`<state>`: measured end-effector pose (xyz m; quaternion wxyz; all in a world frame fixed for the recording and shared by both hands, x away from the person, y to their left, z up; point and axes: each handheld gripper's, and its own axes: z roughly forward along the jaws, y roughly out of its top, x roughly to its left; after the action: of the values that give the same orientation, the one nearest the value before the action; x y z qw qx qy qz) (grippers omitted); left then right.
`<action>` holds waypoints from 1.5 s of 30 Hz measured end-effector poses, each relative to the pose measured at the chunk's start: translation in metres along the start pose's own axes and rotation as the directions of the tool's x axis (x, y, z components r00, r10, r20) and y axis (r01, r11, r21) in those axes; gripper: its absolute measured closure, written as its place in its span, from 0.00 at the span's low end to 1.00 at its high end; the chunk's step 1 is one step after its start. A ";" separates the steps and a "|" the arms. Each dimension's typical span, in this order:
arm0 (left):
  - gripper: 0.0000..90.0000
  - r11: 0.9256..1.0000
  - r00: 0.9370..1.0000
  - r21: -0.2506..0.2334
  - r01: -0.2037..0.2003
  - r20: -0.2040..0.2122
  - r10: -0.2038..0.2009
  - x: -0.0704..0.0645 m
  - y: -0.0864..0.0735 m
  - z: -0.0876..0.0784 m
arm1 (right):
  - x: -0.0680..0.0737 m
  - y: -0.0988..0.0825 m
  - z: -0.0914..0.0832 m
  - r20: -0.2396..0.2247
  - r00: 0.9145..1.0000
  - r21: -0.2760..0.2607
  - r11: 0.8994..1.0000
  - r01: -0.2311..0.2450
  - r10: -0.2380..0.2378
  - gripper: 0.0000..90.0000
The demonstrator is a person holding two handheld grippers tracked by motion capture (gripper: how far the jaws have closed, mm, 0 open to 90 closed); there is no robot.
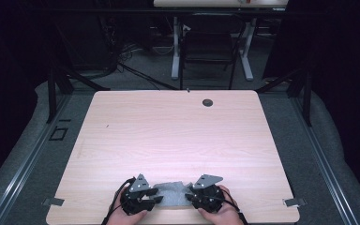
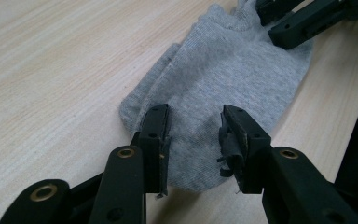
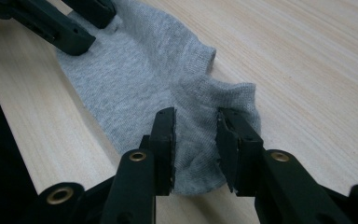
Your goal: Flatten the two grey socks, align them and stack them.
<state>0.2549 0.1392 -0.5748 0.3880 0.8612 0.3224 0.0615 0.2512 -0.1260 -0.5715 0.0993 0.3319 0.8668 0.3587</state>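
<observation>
A grey ankle sock [image 1: 171, 193] lies flat on the light wooden table [image 1: 168, 136], close to its front edge, between the two grippers. My left gripper [image 1: 155, 197] is at the sock's left end and my right gripper [image 1: 191, 195] at its right end. In the left gripper view the left gripper [image 2: 196, 126] stands open, its jaws over the rounded end of the sock [image 2: 223, 70]. Across from it, the right gripper [image 3: 196, 126] is also open, with its jaws above the wrinkled cuff end of the sock [image 3: 135, 70]. Neither one pinches the fabric.
A small dark round hole [image 1: 207, 102] sits near the table's far edge. A black chair [image 1: 208, 47] stands on the floor beyond the table. Metal brackets [image 1: 54, 201] mark the front corners. The person's hands [image 1: 220, 216] come in over the front edge.
</observation>
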 end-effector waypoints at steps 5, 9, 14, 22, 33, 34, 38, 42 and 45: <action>0.69 1.000 1.000 -0.009 0.021 -0.005 -0.021 0.006 0.003 0.002 | -0.002 0.004 0.003 0.001 1.000 -0.009 1.000 -0.010 0.010 0.74; 0.69 0.999 0.999 -0.016 0.034 -0.013 -0.034 0.010 0.005 0.004 | -0.006 0.008 0.006 0.002 1.000 -0.003 1.000 -0.014 0.014 0.74; 0.69 0.999 0.999 -0.026 0.038 -0.025 -0.038 0.017 0.008 0.007 | -0.012 0.012 0.011 0.004 0.999 -0.019 0.999 -0.034 0.034 0.74; 0.69 0.998 0.998 -0.041 0.045 -0.037 -0.047 0.025 0.012 0.011 | -0.022 0.017 0.017 0.009 0.998 -0.025 0.998 -0.056 0.057 0.74; 0.60 0.996 0.998 -0.072 0.053 -0.015 -0.054 0.026 0.015 0.008 | -0.022 0.020 0.012 0.007 0.998 -0.076 0.995 -0.061 0.062 0.70; 0.59 0.995 0.998 -0.080 0.055 -0.014 -0.057 0.025 0.015 0.006 | -0.020 0.022 0.008 0.005 0.999 -0.094 0.994 -0.053 0.053 0.69; 0.54 0.992 0.998 -0.113 0.050 -0.017 -0.052 0.023 0.017 -0.004 | -0.018 0.025 -0.006 0.003 0.999 -0.146 0.989 -0.039 0.039 0.65; 0.51 0.987 0.998 -0.152 0.052 -0.024 -0.056 0.024 0.017 -0.018 | -0.019 0.023 -0.017 0.015 0.999 -0.173 0.984 -0.043 0.046 0.64; 0.51 0.985 0.997 -0.163 0.053 -0.046 -0.061 0.028 0.015 -0.026 | -0.025 0.020 -0.025 0.036 0.998 -0.181 0.982 -0.049 0.056 0.64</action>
<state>0.2754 0.1656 -0.5503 0.4499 0.8155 0.3507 0.0982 0.2696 -0.1456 -0.5413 0.1372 0.3515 0.8195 0.4313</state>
